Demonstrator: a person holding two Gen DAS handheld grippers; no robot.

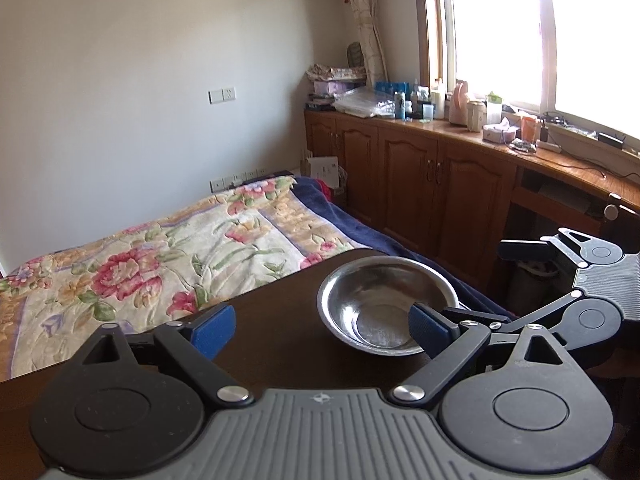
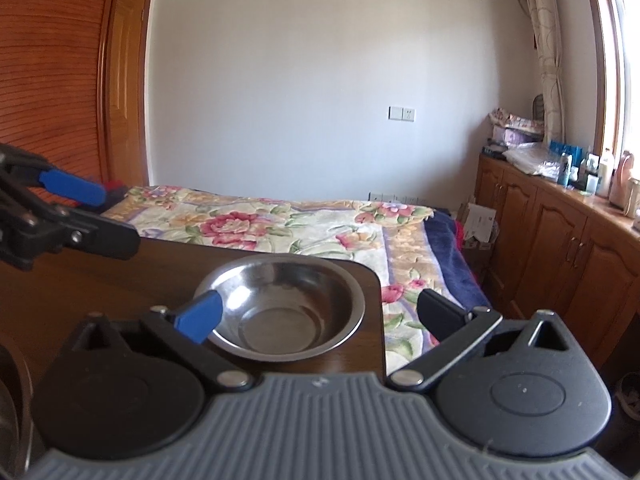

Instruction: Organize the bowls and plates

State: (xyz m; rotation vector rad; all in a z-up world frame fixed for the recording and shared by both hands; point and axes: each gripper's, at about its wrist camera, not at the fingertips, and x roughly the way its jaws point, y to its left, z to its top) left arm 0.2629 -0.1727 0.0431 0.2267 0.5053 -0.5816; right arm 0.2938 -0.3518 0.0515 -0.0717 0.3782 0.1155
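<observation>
Right wrist: second bowl, edge-cropped.

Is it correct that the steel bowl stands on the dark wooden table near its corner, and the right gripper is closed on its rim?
Not quite. The right gripper is open, not closed on the rim: the right wrist view shows its fingers spread wide apart. The steel bowl does stand on the dark wooden table near its corner.

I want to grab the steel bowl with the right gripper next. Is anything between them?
Nothing visible is. The right gripper is open, and the steel bowl sits on the table directly ahead between its fingers.
</observation>
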